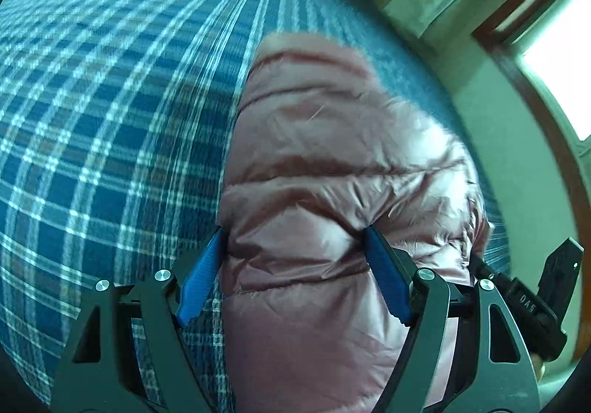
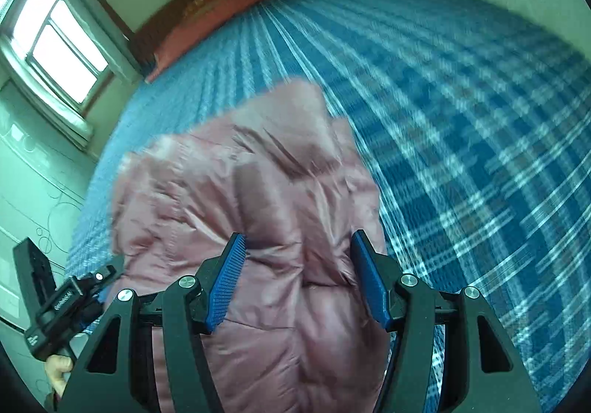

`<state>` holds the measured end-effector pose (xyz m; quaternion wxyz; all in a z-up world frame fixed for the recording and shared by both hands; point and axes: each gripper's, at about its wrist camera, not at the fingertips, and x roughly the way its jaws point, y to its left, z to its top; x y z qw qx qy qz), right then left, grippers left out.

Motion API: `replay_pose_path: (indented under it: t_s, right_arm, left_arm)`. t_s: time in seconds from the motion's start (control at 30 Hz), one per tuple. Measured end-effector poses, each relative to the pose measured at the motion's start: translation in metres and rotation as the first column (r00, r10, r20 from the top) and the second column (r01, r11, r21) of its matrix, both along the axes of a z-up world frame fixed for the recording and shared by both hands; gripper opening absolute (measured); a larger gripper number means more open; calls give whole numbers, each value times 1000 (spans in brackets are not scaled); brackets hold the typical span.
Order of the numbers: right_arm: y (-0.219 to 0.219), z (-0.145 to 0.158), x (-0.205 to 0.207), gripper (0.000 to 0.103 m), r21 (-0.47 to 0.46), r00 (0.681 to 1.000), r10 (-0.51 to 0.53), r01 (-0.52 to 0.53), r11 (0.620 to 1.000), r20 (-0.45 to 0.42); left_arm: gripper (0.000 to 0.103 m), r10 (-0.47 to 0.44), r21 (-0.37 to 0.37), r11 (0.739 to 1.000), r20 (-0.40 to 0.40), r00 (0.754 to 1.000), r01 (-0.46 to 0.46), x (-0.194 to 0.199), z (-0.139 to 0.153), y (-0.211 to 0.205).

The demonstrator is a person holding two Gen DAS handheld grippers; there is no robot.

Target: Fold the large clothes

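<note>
pink puffer jacket [image 1: 332, 161] on plaid bed [image 1: 110, 117] | long axis runs away from both | left hand-held gripper [image 1: 295, 265] spread wide, clamping puffy hem | right hand-held gripper [image 2: 299, 272] part-spread astride fabric, grip uncertain | equally near

Bed [image 1: 110, 117] with blue plaid cover fills most of both frames. A pink puffer jacket [image 1: 332, 173] lies on it, lower centre; a red pillow [image 2: 207, 21] lies at its far end, top.
</note>
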<state>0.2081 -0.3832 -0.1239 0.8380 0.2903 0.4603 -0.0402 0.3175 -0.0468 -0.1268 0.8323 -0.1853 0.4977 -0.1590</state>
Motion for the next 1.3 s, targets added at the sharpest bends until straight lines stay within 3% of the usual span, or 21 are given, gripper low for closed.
replay_pose_path:
  t_s: [0.1,0.23,0.37,0.43,0.47,0.5,0.63,0.73,0.8,0.87,0.93,0.97,1.0,1.1,1.3]
  right_arm:
    - [-1,-13,-4,58,14,1000,-14,13,1000,25]
    - [6,-13,-6,58,-22,999,-13,14,1000,40]
    - [5,5,-26,60,-3,997,-18,18,1000,73]
    - [6,14,-42,69,2,996,-20,20,1000,91]
    - [4,14,-50,78,0,995,-23,23,1000,92]
    - [3,12,-55,79,4,996,-23,23,1000,87]
    - [-5,-15,-69,81,167,997,-38,27,986,64]
    - [-2,-18,-75,82,208,994,-40,19,978,98]
    - [6,-20,-77,80,241,994,-14,-13,971,110]
    - [15,-20,-82,74,215,993,-3,-22,976,116]
    - [19,-19,-85,61,213,992,3,-30,977,126]
    - [23,-19,-86,44,255,990,19,-55,965,142]
    - [28,-16,-89,39,248,989,14,-51,968,150]
    - [39,-1,-90,33,184,983,34,-67,981,178]
    - [74,28,-78,30,173,963,63,-111,979,262]
  left_arm:
    - [76,2,-2,1000,-59,998,-2,8,-16,-3]
    - [76,-16,55,998,-38,999,18,8,-18,-10]
    - [76,-13,-42,999,-38,999,11,-1,-8,11]
    - [78,21,-96,995,-18,1000,-22,-14,-3,27]
    - [83,33,-120,992,-10,999,-34,-22,-2,35]
    - [84,33,-136,990,-12,999,-34,-28,-2,38]
    - [87,-28,-241,971,-75,997,10,-45,-18,36]
    - [88,-32,-267,964,-89,995,7,-45,-26,30]
    - [85,-63,-263,964,-77,995,41,-44,-26,24]
    - [75,-82,-260,964,-79,993,59,-43,-26,16]
    - [66,-88,-260,963,-81,993,64,-42,-25,8]
    - [61,-90,-254,965,-77,993,68,-41,-23,4]
    - [56,-95,-237,968,-63,994,77,-40,-19,1]
    - [48,-112,-207,973,-29,993,104,-39,-6,-14]
    - [43,-85,-198,976,45,995,93,-28,28,4]
